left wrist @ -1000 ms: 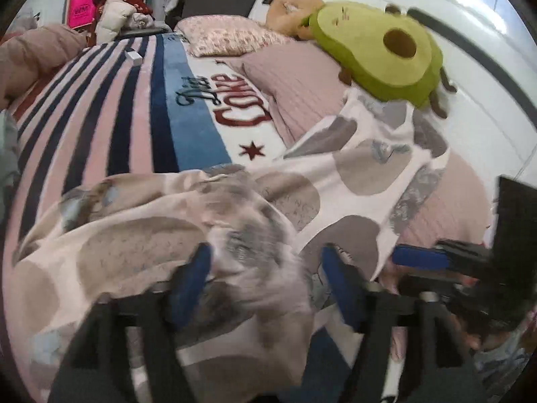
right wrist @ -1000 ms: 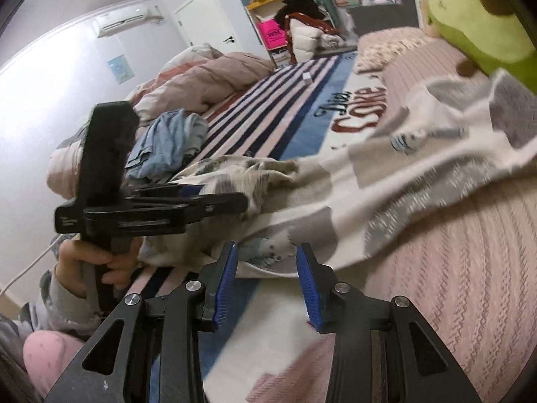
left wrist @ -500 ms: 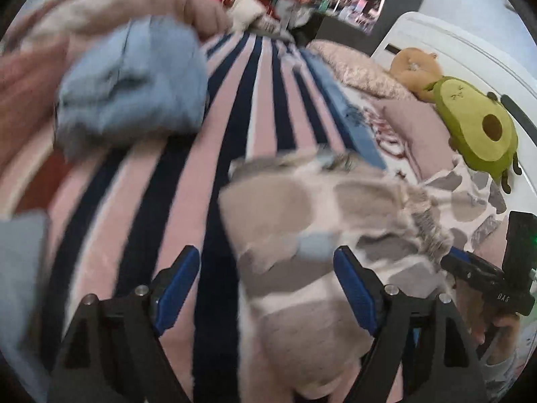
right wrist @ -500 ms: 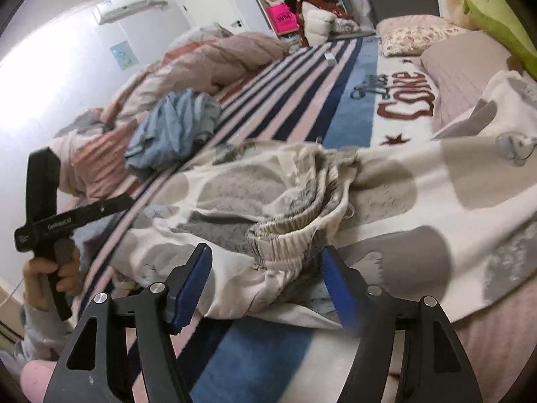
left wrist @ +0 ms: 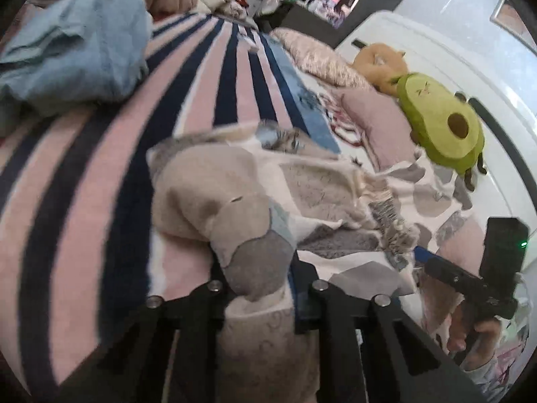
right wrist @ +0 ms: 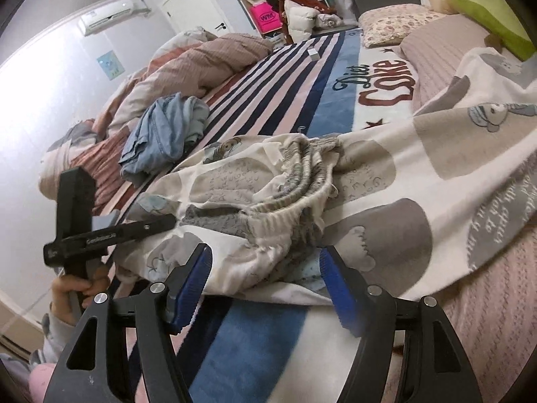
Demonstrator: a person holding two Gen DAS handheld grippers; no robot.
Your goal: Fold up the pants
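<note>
Cream-and-grey patterned pants (right wrist: 386, 181) lie crumpled on striped blanket (left wrist: 100, 174). Left gripper (left wrist: 258, 278) clamped on bunched pants fabric. Right gripper (right wrist: 265, 278) spread wide, holding nothing, waistband (right wrist: 295, 188) just ahead. Blue garment (right wrist: 164, 131) nearby.

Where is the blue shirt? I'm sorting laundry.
In the right wrist view, the blue shirt lies crumpled at left on the striped blanket, beside the pants.

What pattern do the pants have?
Cream pants with grey and beige patches, clearest in the right wrist view.
</note>
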